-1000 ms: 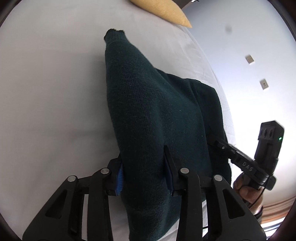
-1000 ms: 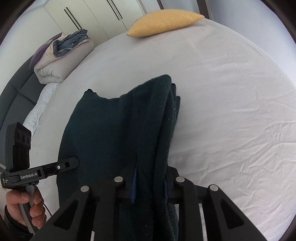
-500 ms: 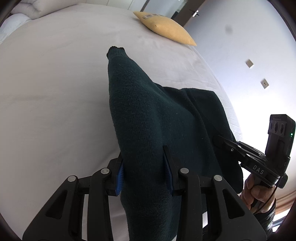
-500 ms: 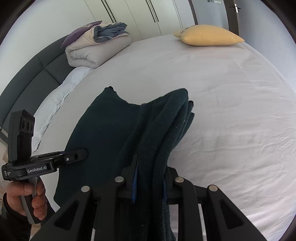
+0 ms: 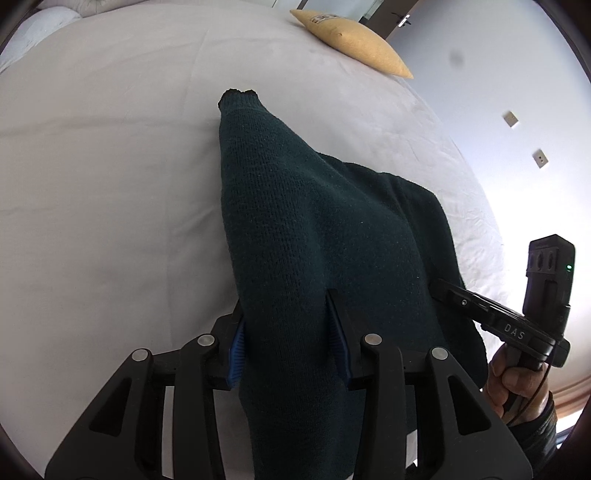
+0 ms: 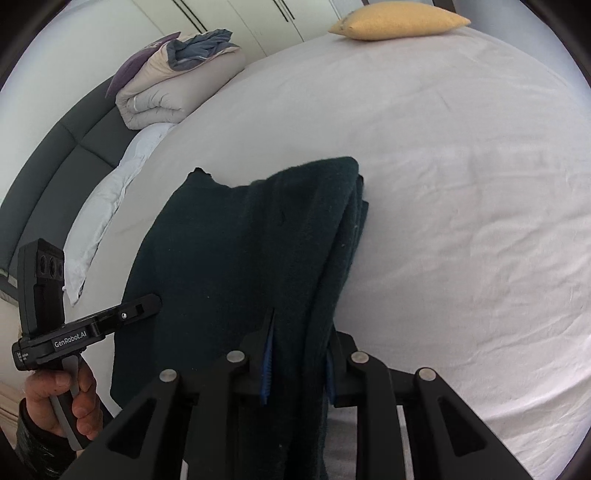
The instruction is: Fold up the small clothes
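Note:
A dark green knit sweater (image 5: 314,221) lies partly on the white bed (image 5: 110,184), one end lifted toward the cameras. My left gripper (image 5: 286,306) has a thick fold of it between its blue pads; the jaws are opening, with the cloth still filling the gap. My right gripper (image 6: 301,328) holds a bunched edge of the same sweater (image 6: 240,240), and its jaws are opening too. Each view shows the other gripper beside the cloth: the right gripper (image 5: 443,291) and the left gripper (image 6: 146,304), each held in a hand.
A yellow pillow (image 6: 399,22) lies at the bed's far end. A folded duvet (image 6: 177,77) and a white pillow (image 6: 107,206) sit by the dark headboard (image 6: 48,173). The wrinkled sheet (image 6: 461,184) stretches to the right of the sweater. A wall with sockets (image 5: 509,118) runs along the bed.
Both grippers have carried the sweater across the bed, bringing more of the far end into view. The gaps between both pairs of pads look slightly wider.

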A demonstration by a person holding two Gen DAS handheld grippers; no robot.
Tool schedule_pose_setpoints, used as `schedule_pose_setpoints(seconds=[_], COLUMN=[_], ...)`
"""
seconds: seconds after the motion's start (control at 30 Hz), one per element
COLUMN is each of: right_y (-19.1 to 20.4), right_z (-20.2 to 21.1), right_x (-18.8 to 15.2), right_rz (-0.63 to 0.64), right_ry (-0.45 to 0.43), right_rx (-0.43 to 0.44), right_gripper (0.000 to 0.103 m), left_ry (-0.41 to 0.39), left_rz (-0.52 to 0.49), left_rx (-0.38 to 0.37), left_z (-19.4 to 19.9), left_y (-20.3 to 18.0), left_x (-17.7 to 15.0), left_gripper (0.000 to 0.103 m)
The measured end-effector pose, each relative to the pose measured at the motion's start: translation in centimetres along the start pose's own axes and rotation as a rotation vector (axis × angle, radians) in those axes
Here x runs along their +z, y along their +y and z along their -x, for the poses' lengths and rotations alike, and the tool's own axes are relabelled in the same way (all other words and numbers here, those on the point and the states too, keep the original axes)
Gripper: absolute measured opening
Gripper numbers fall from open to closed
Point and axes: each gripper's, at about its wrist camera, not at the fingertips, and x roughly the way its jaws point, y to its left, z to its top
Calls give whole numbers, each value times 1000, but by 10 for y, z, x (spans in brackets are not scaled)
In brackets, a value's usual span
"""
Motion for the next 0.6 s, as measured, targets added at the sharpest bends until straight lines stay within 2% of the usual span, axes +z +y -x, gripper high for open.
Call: schedule_pose_setpoints(seconds=[0.07,0.17,0.43,0.6], right_y=[-7,-13,-19,-22], right_z=[-3,-2,1,25], right_x=[-3,-4,-6,-12], right_rz=[-35,-38,-44,-31], right_ry=[-8,-21,-41,-77], right_rx=[21,31,46,-11], right_gripper=[37,43,47,50], left_ry=[-9,-29,-70,-110], left_rz=[-26,-56,-86,-103], left_rx=[36,90,145,175], left_z=[-2,-2,1,12], left_y=[-7,-13,-13,-17], left_x=[1,-2,-12,-19], left_gripper=[46,53,60,60])
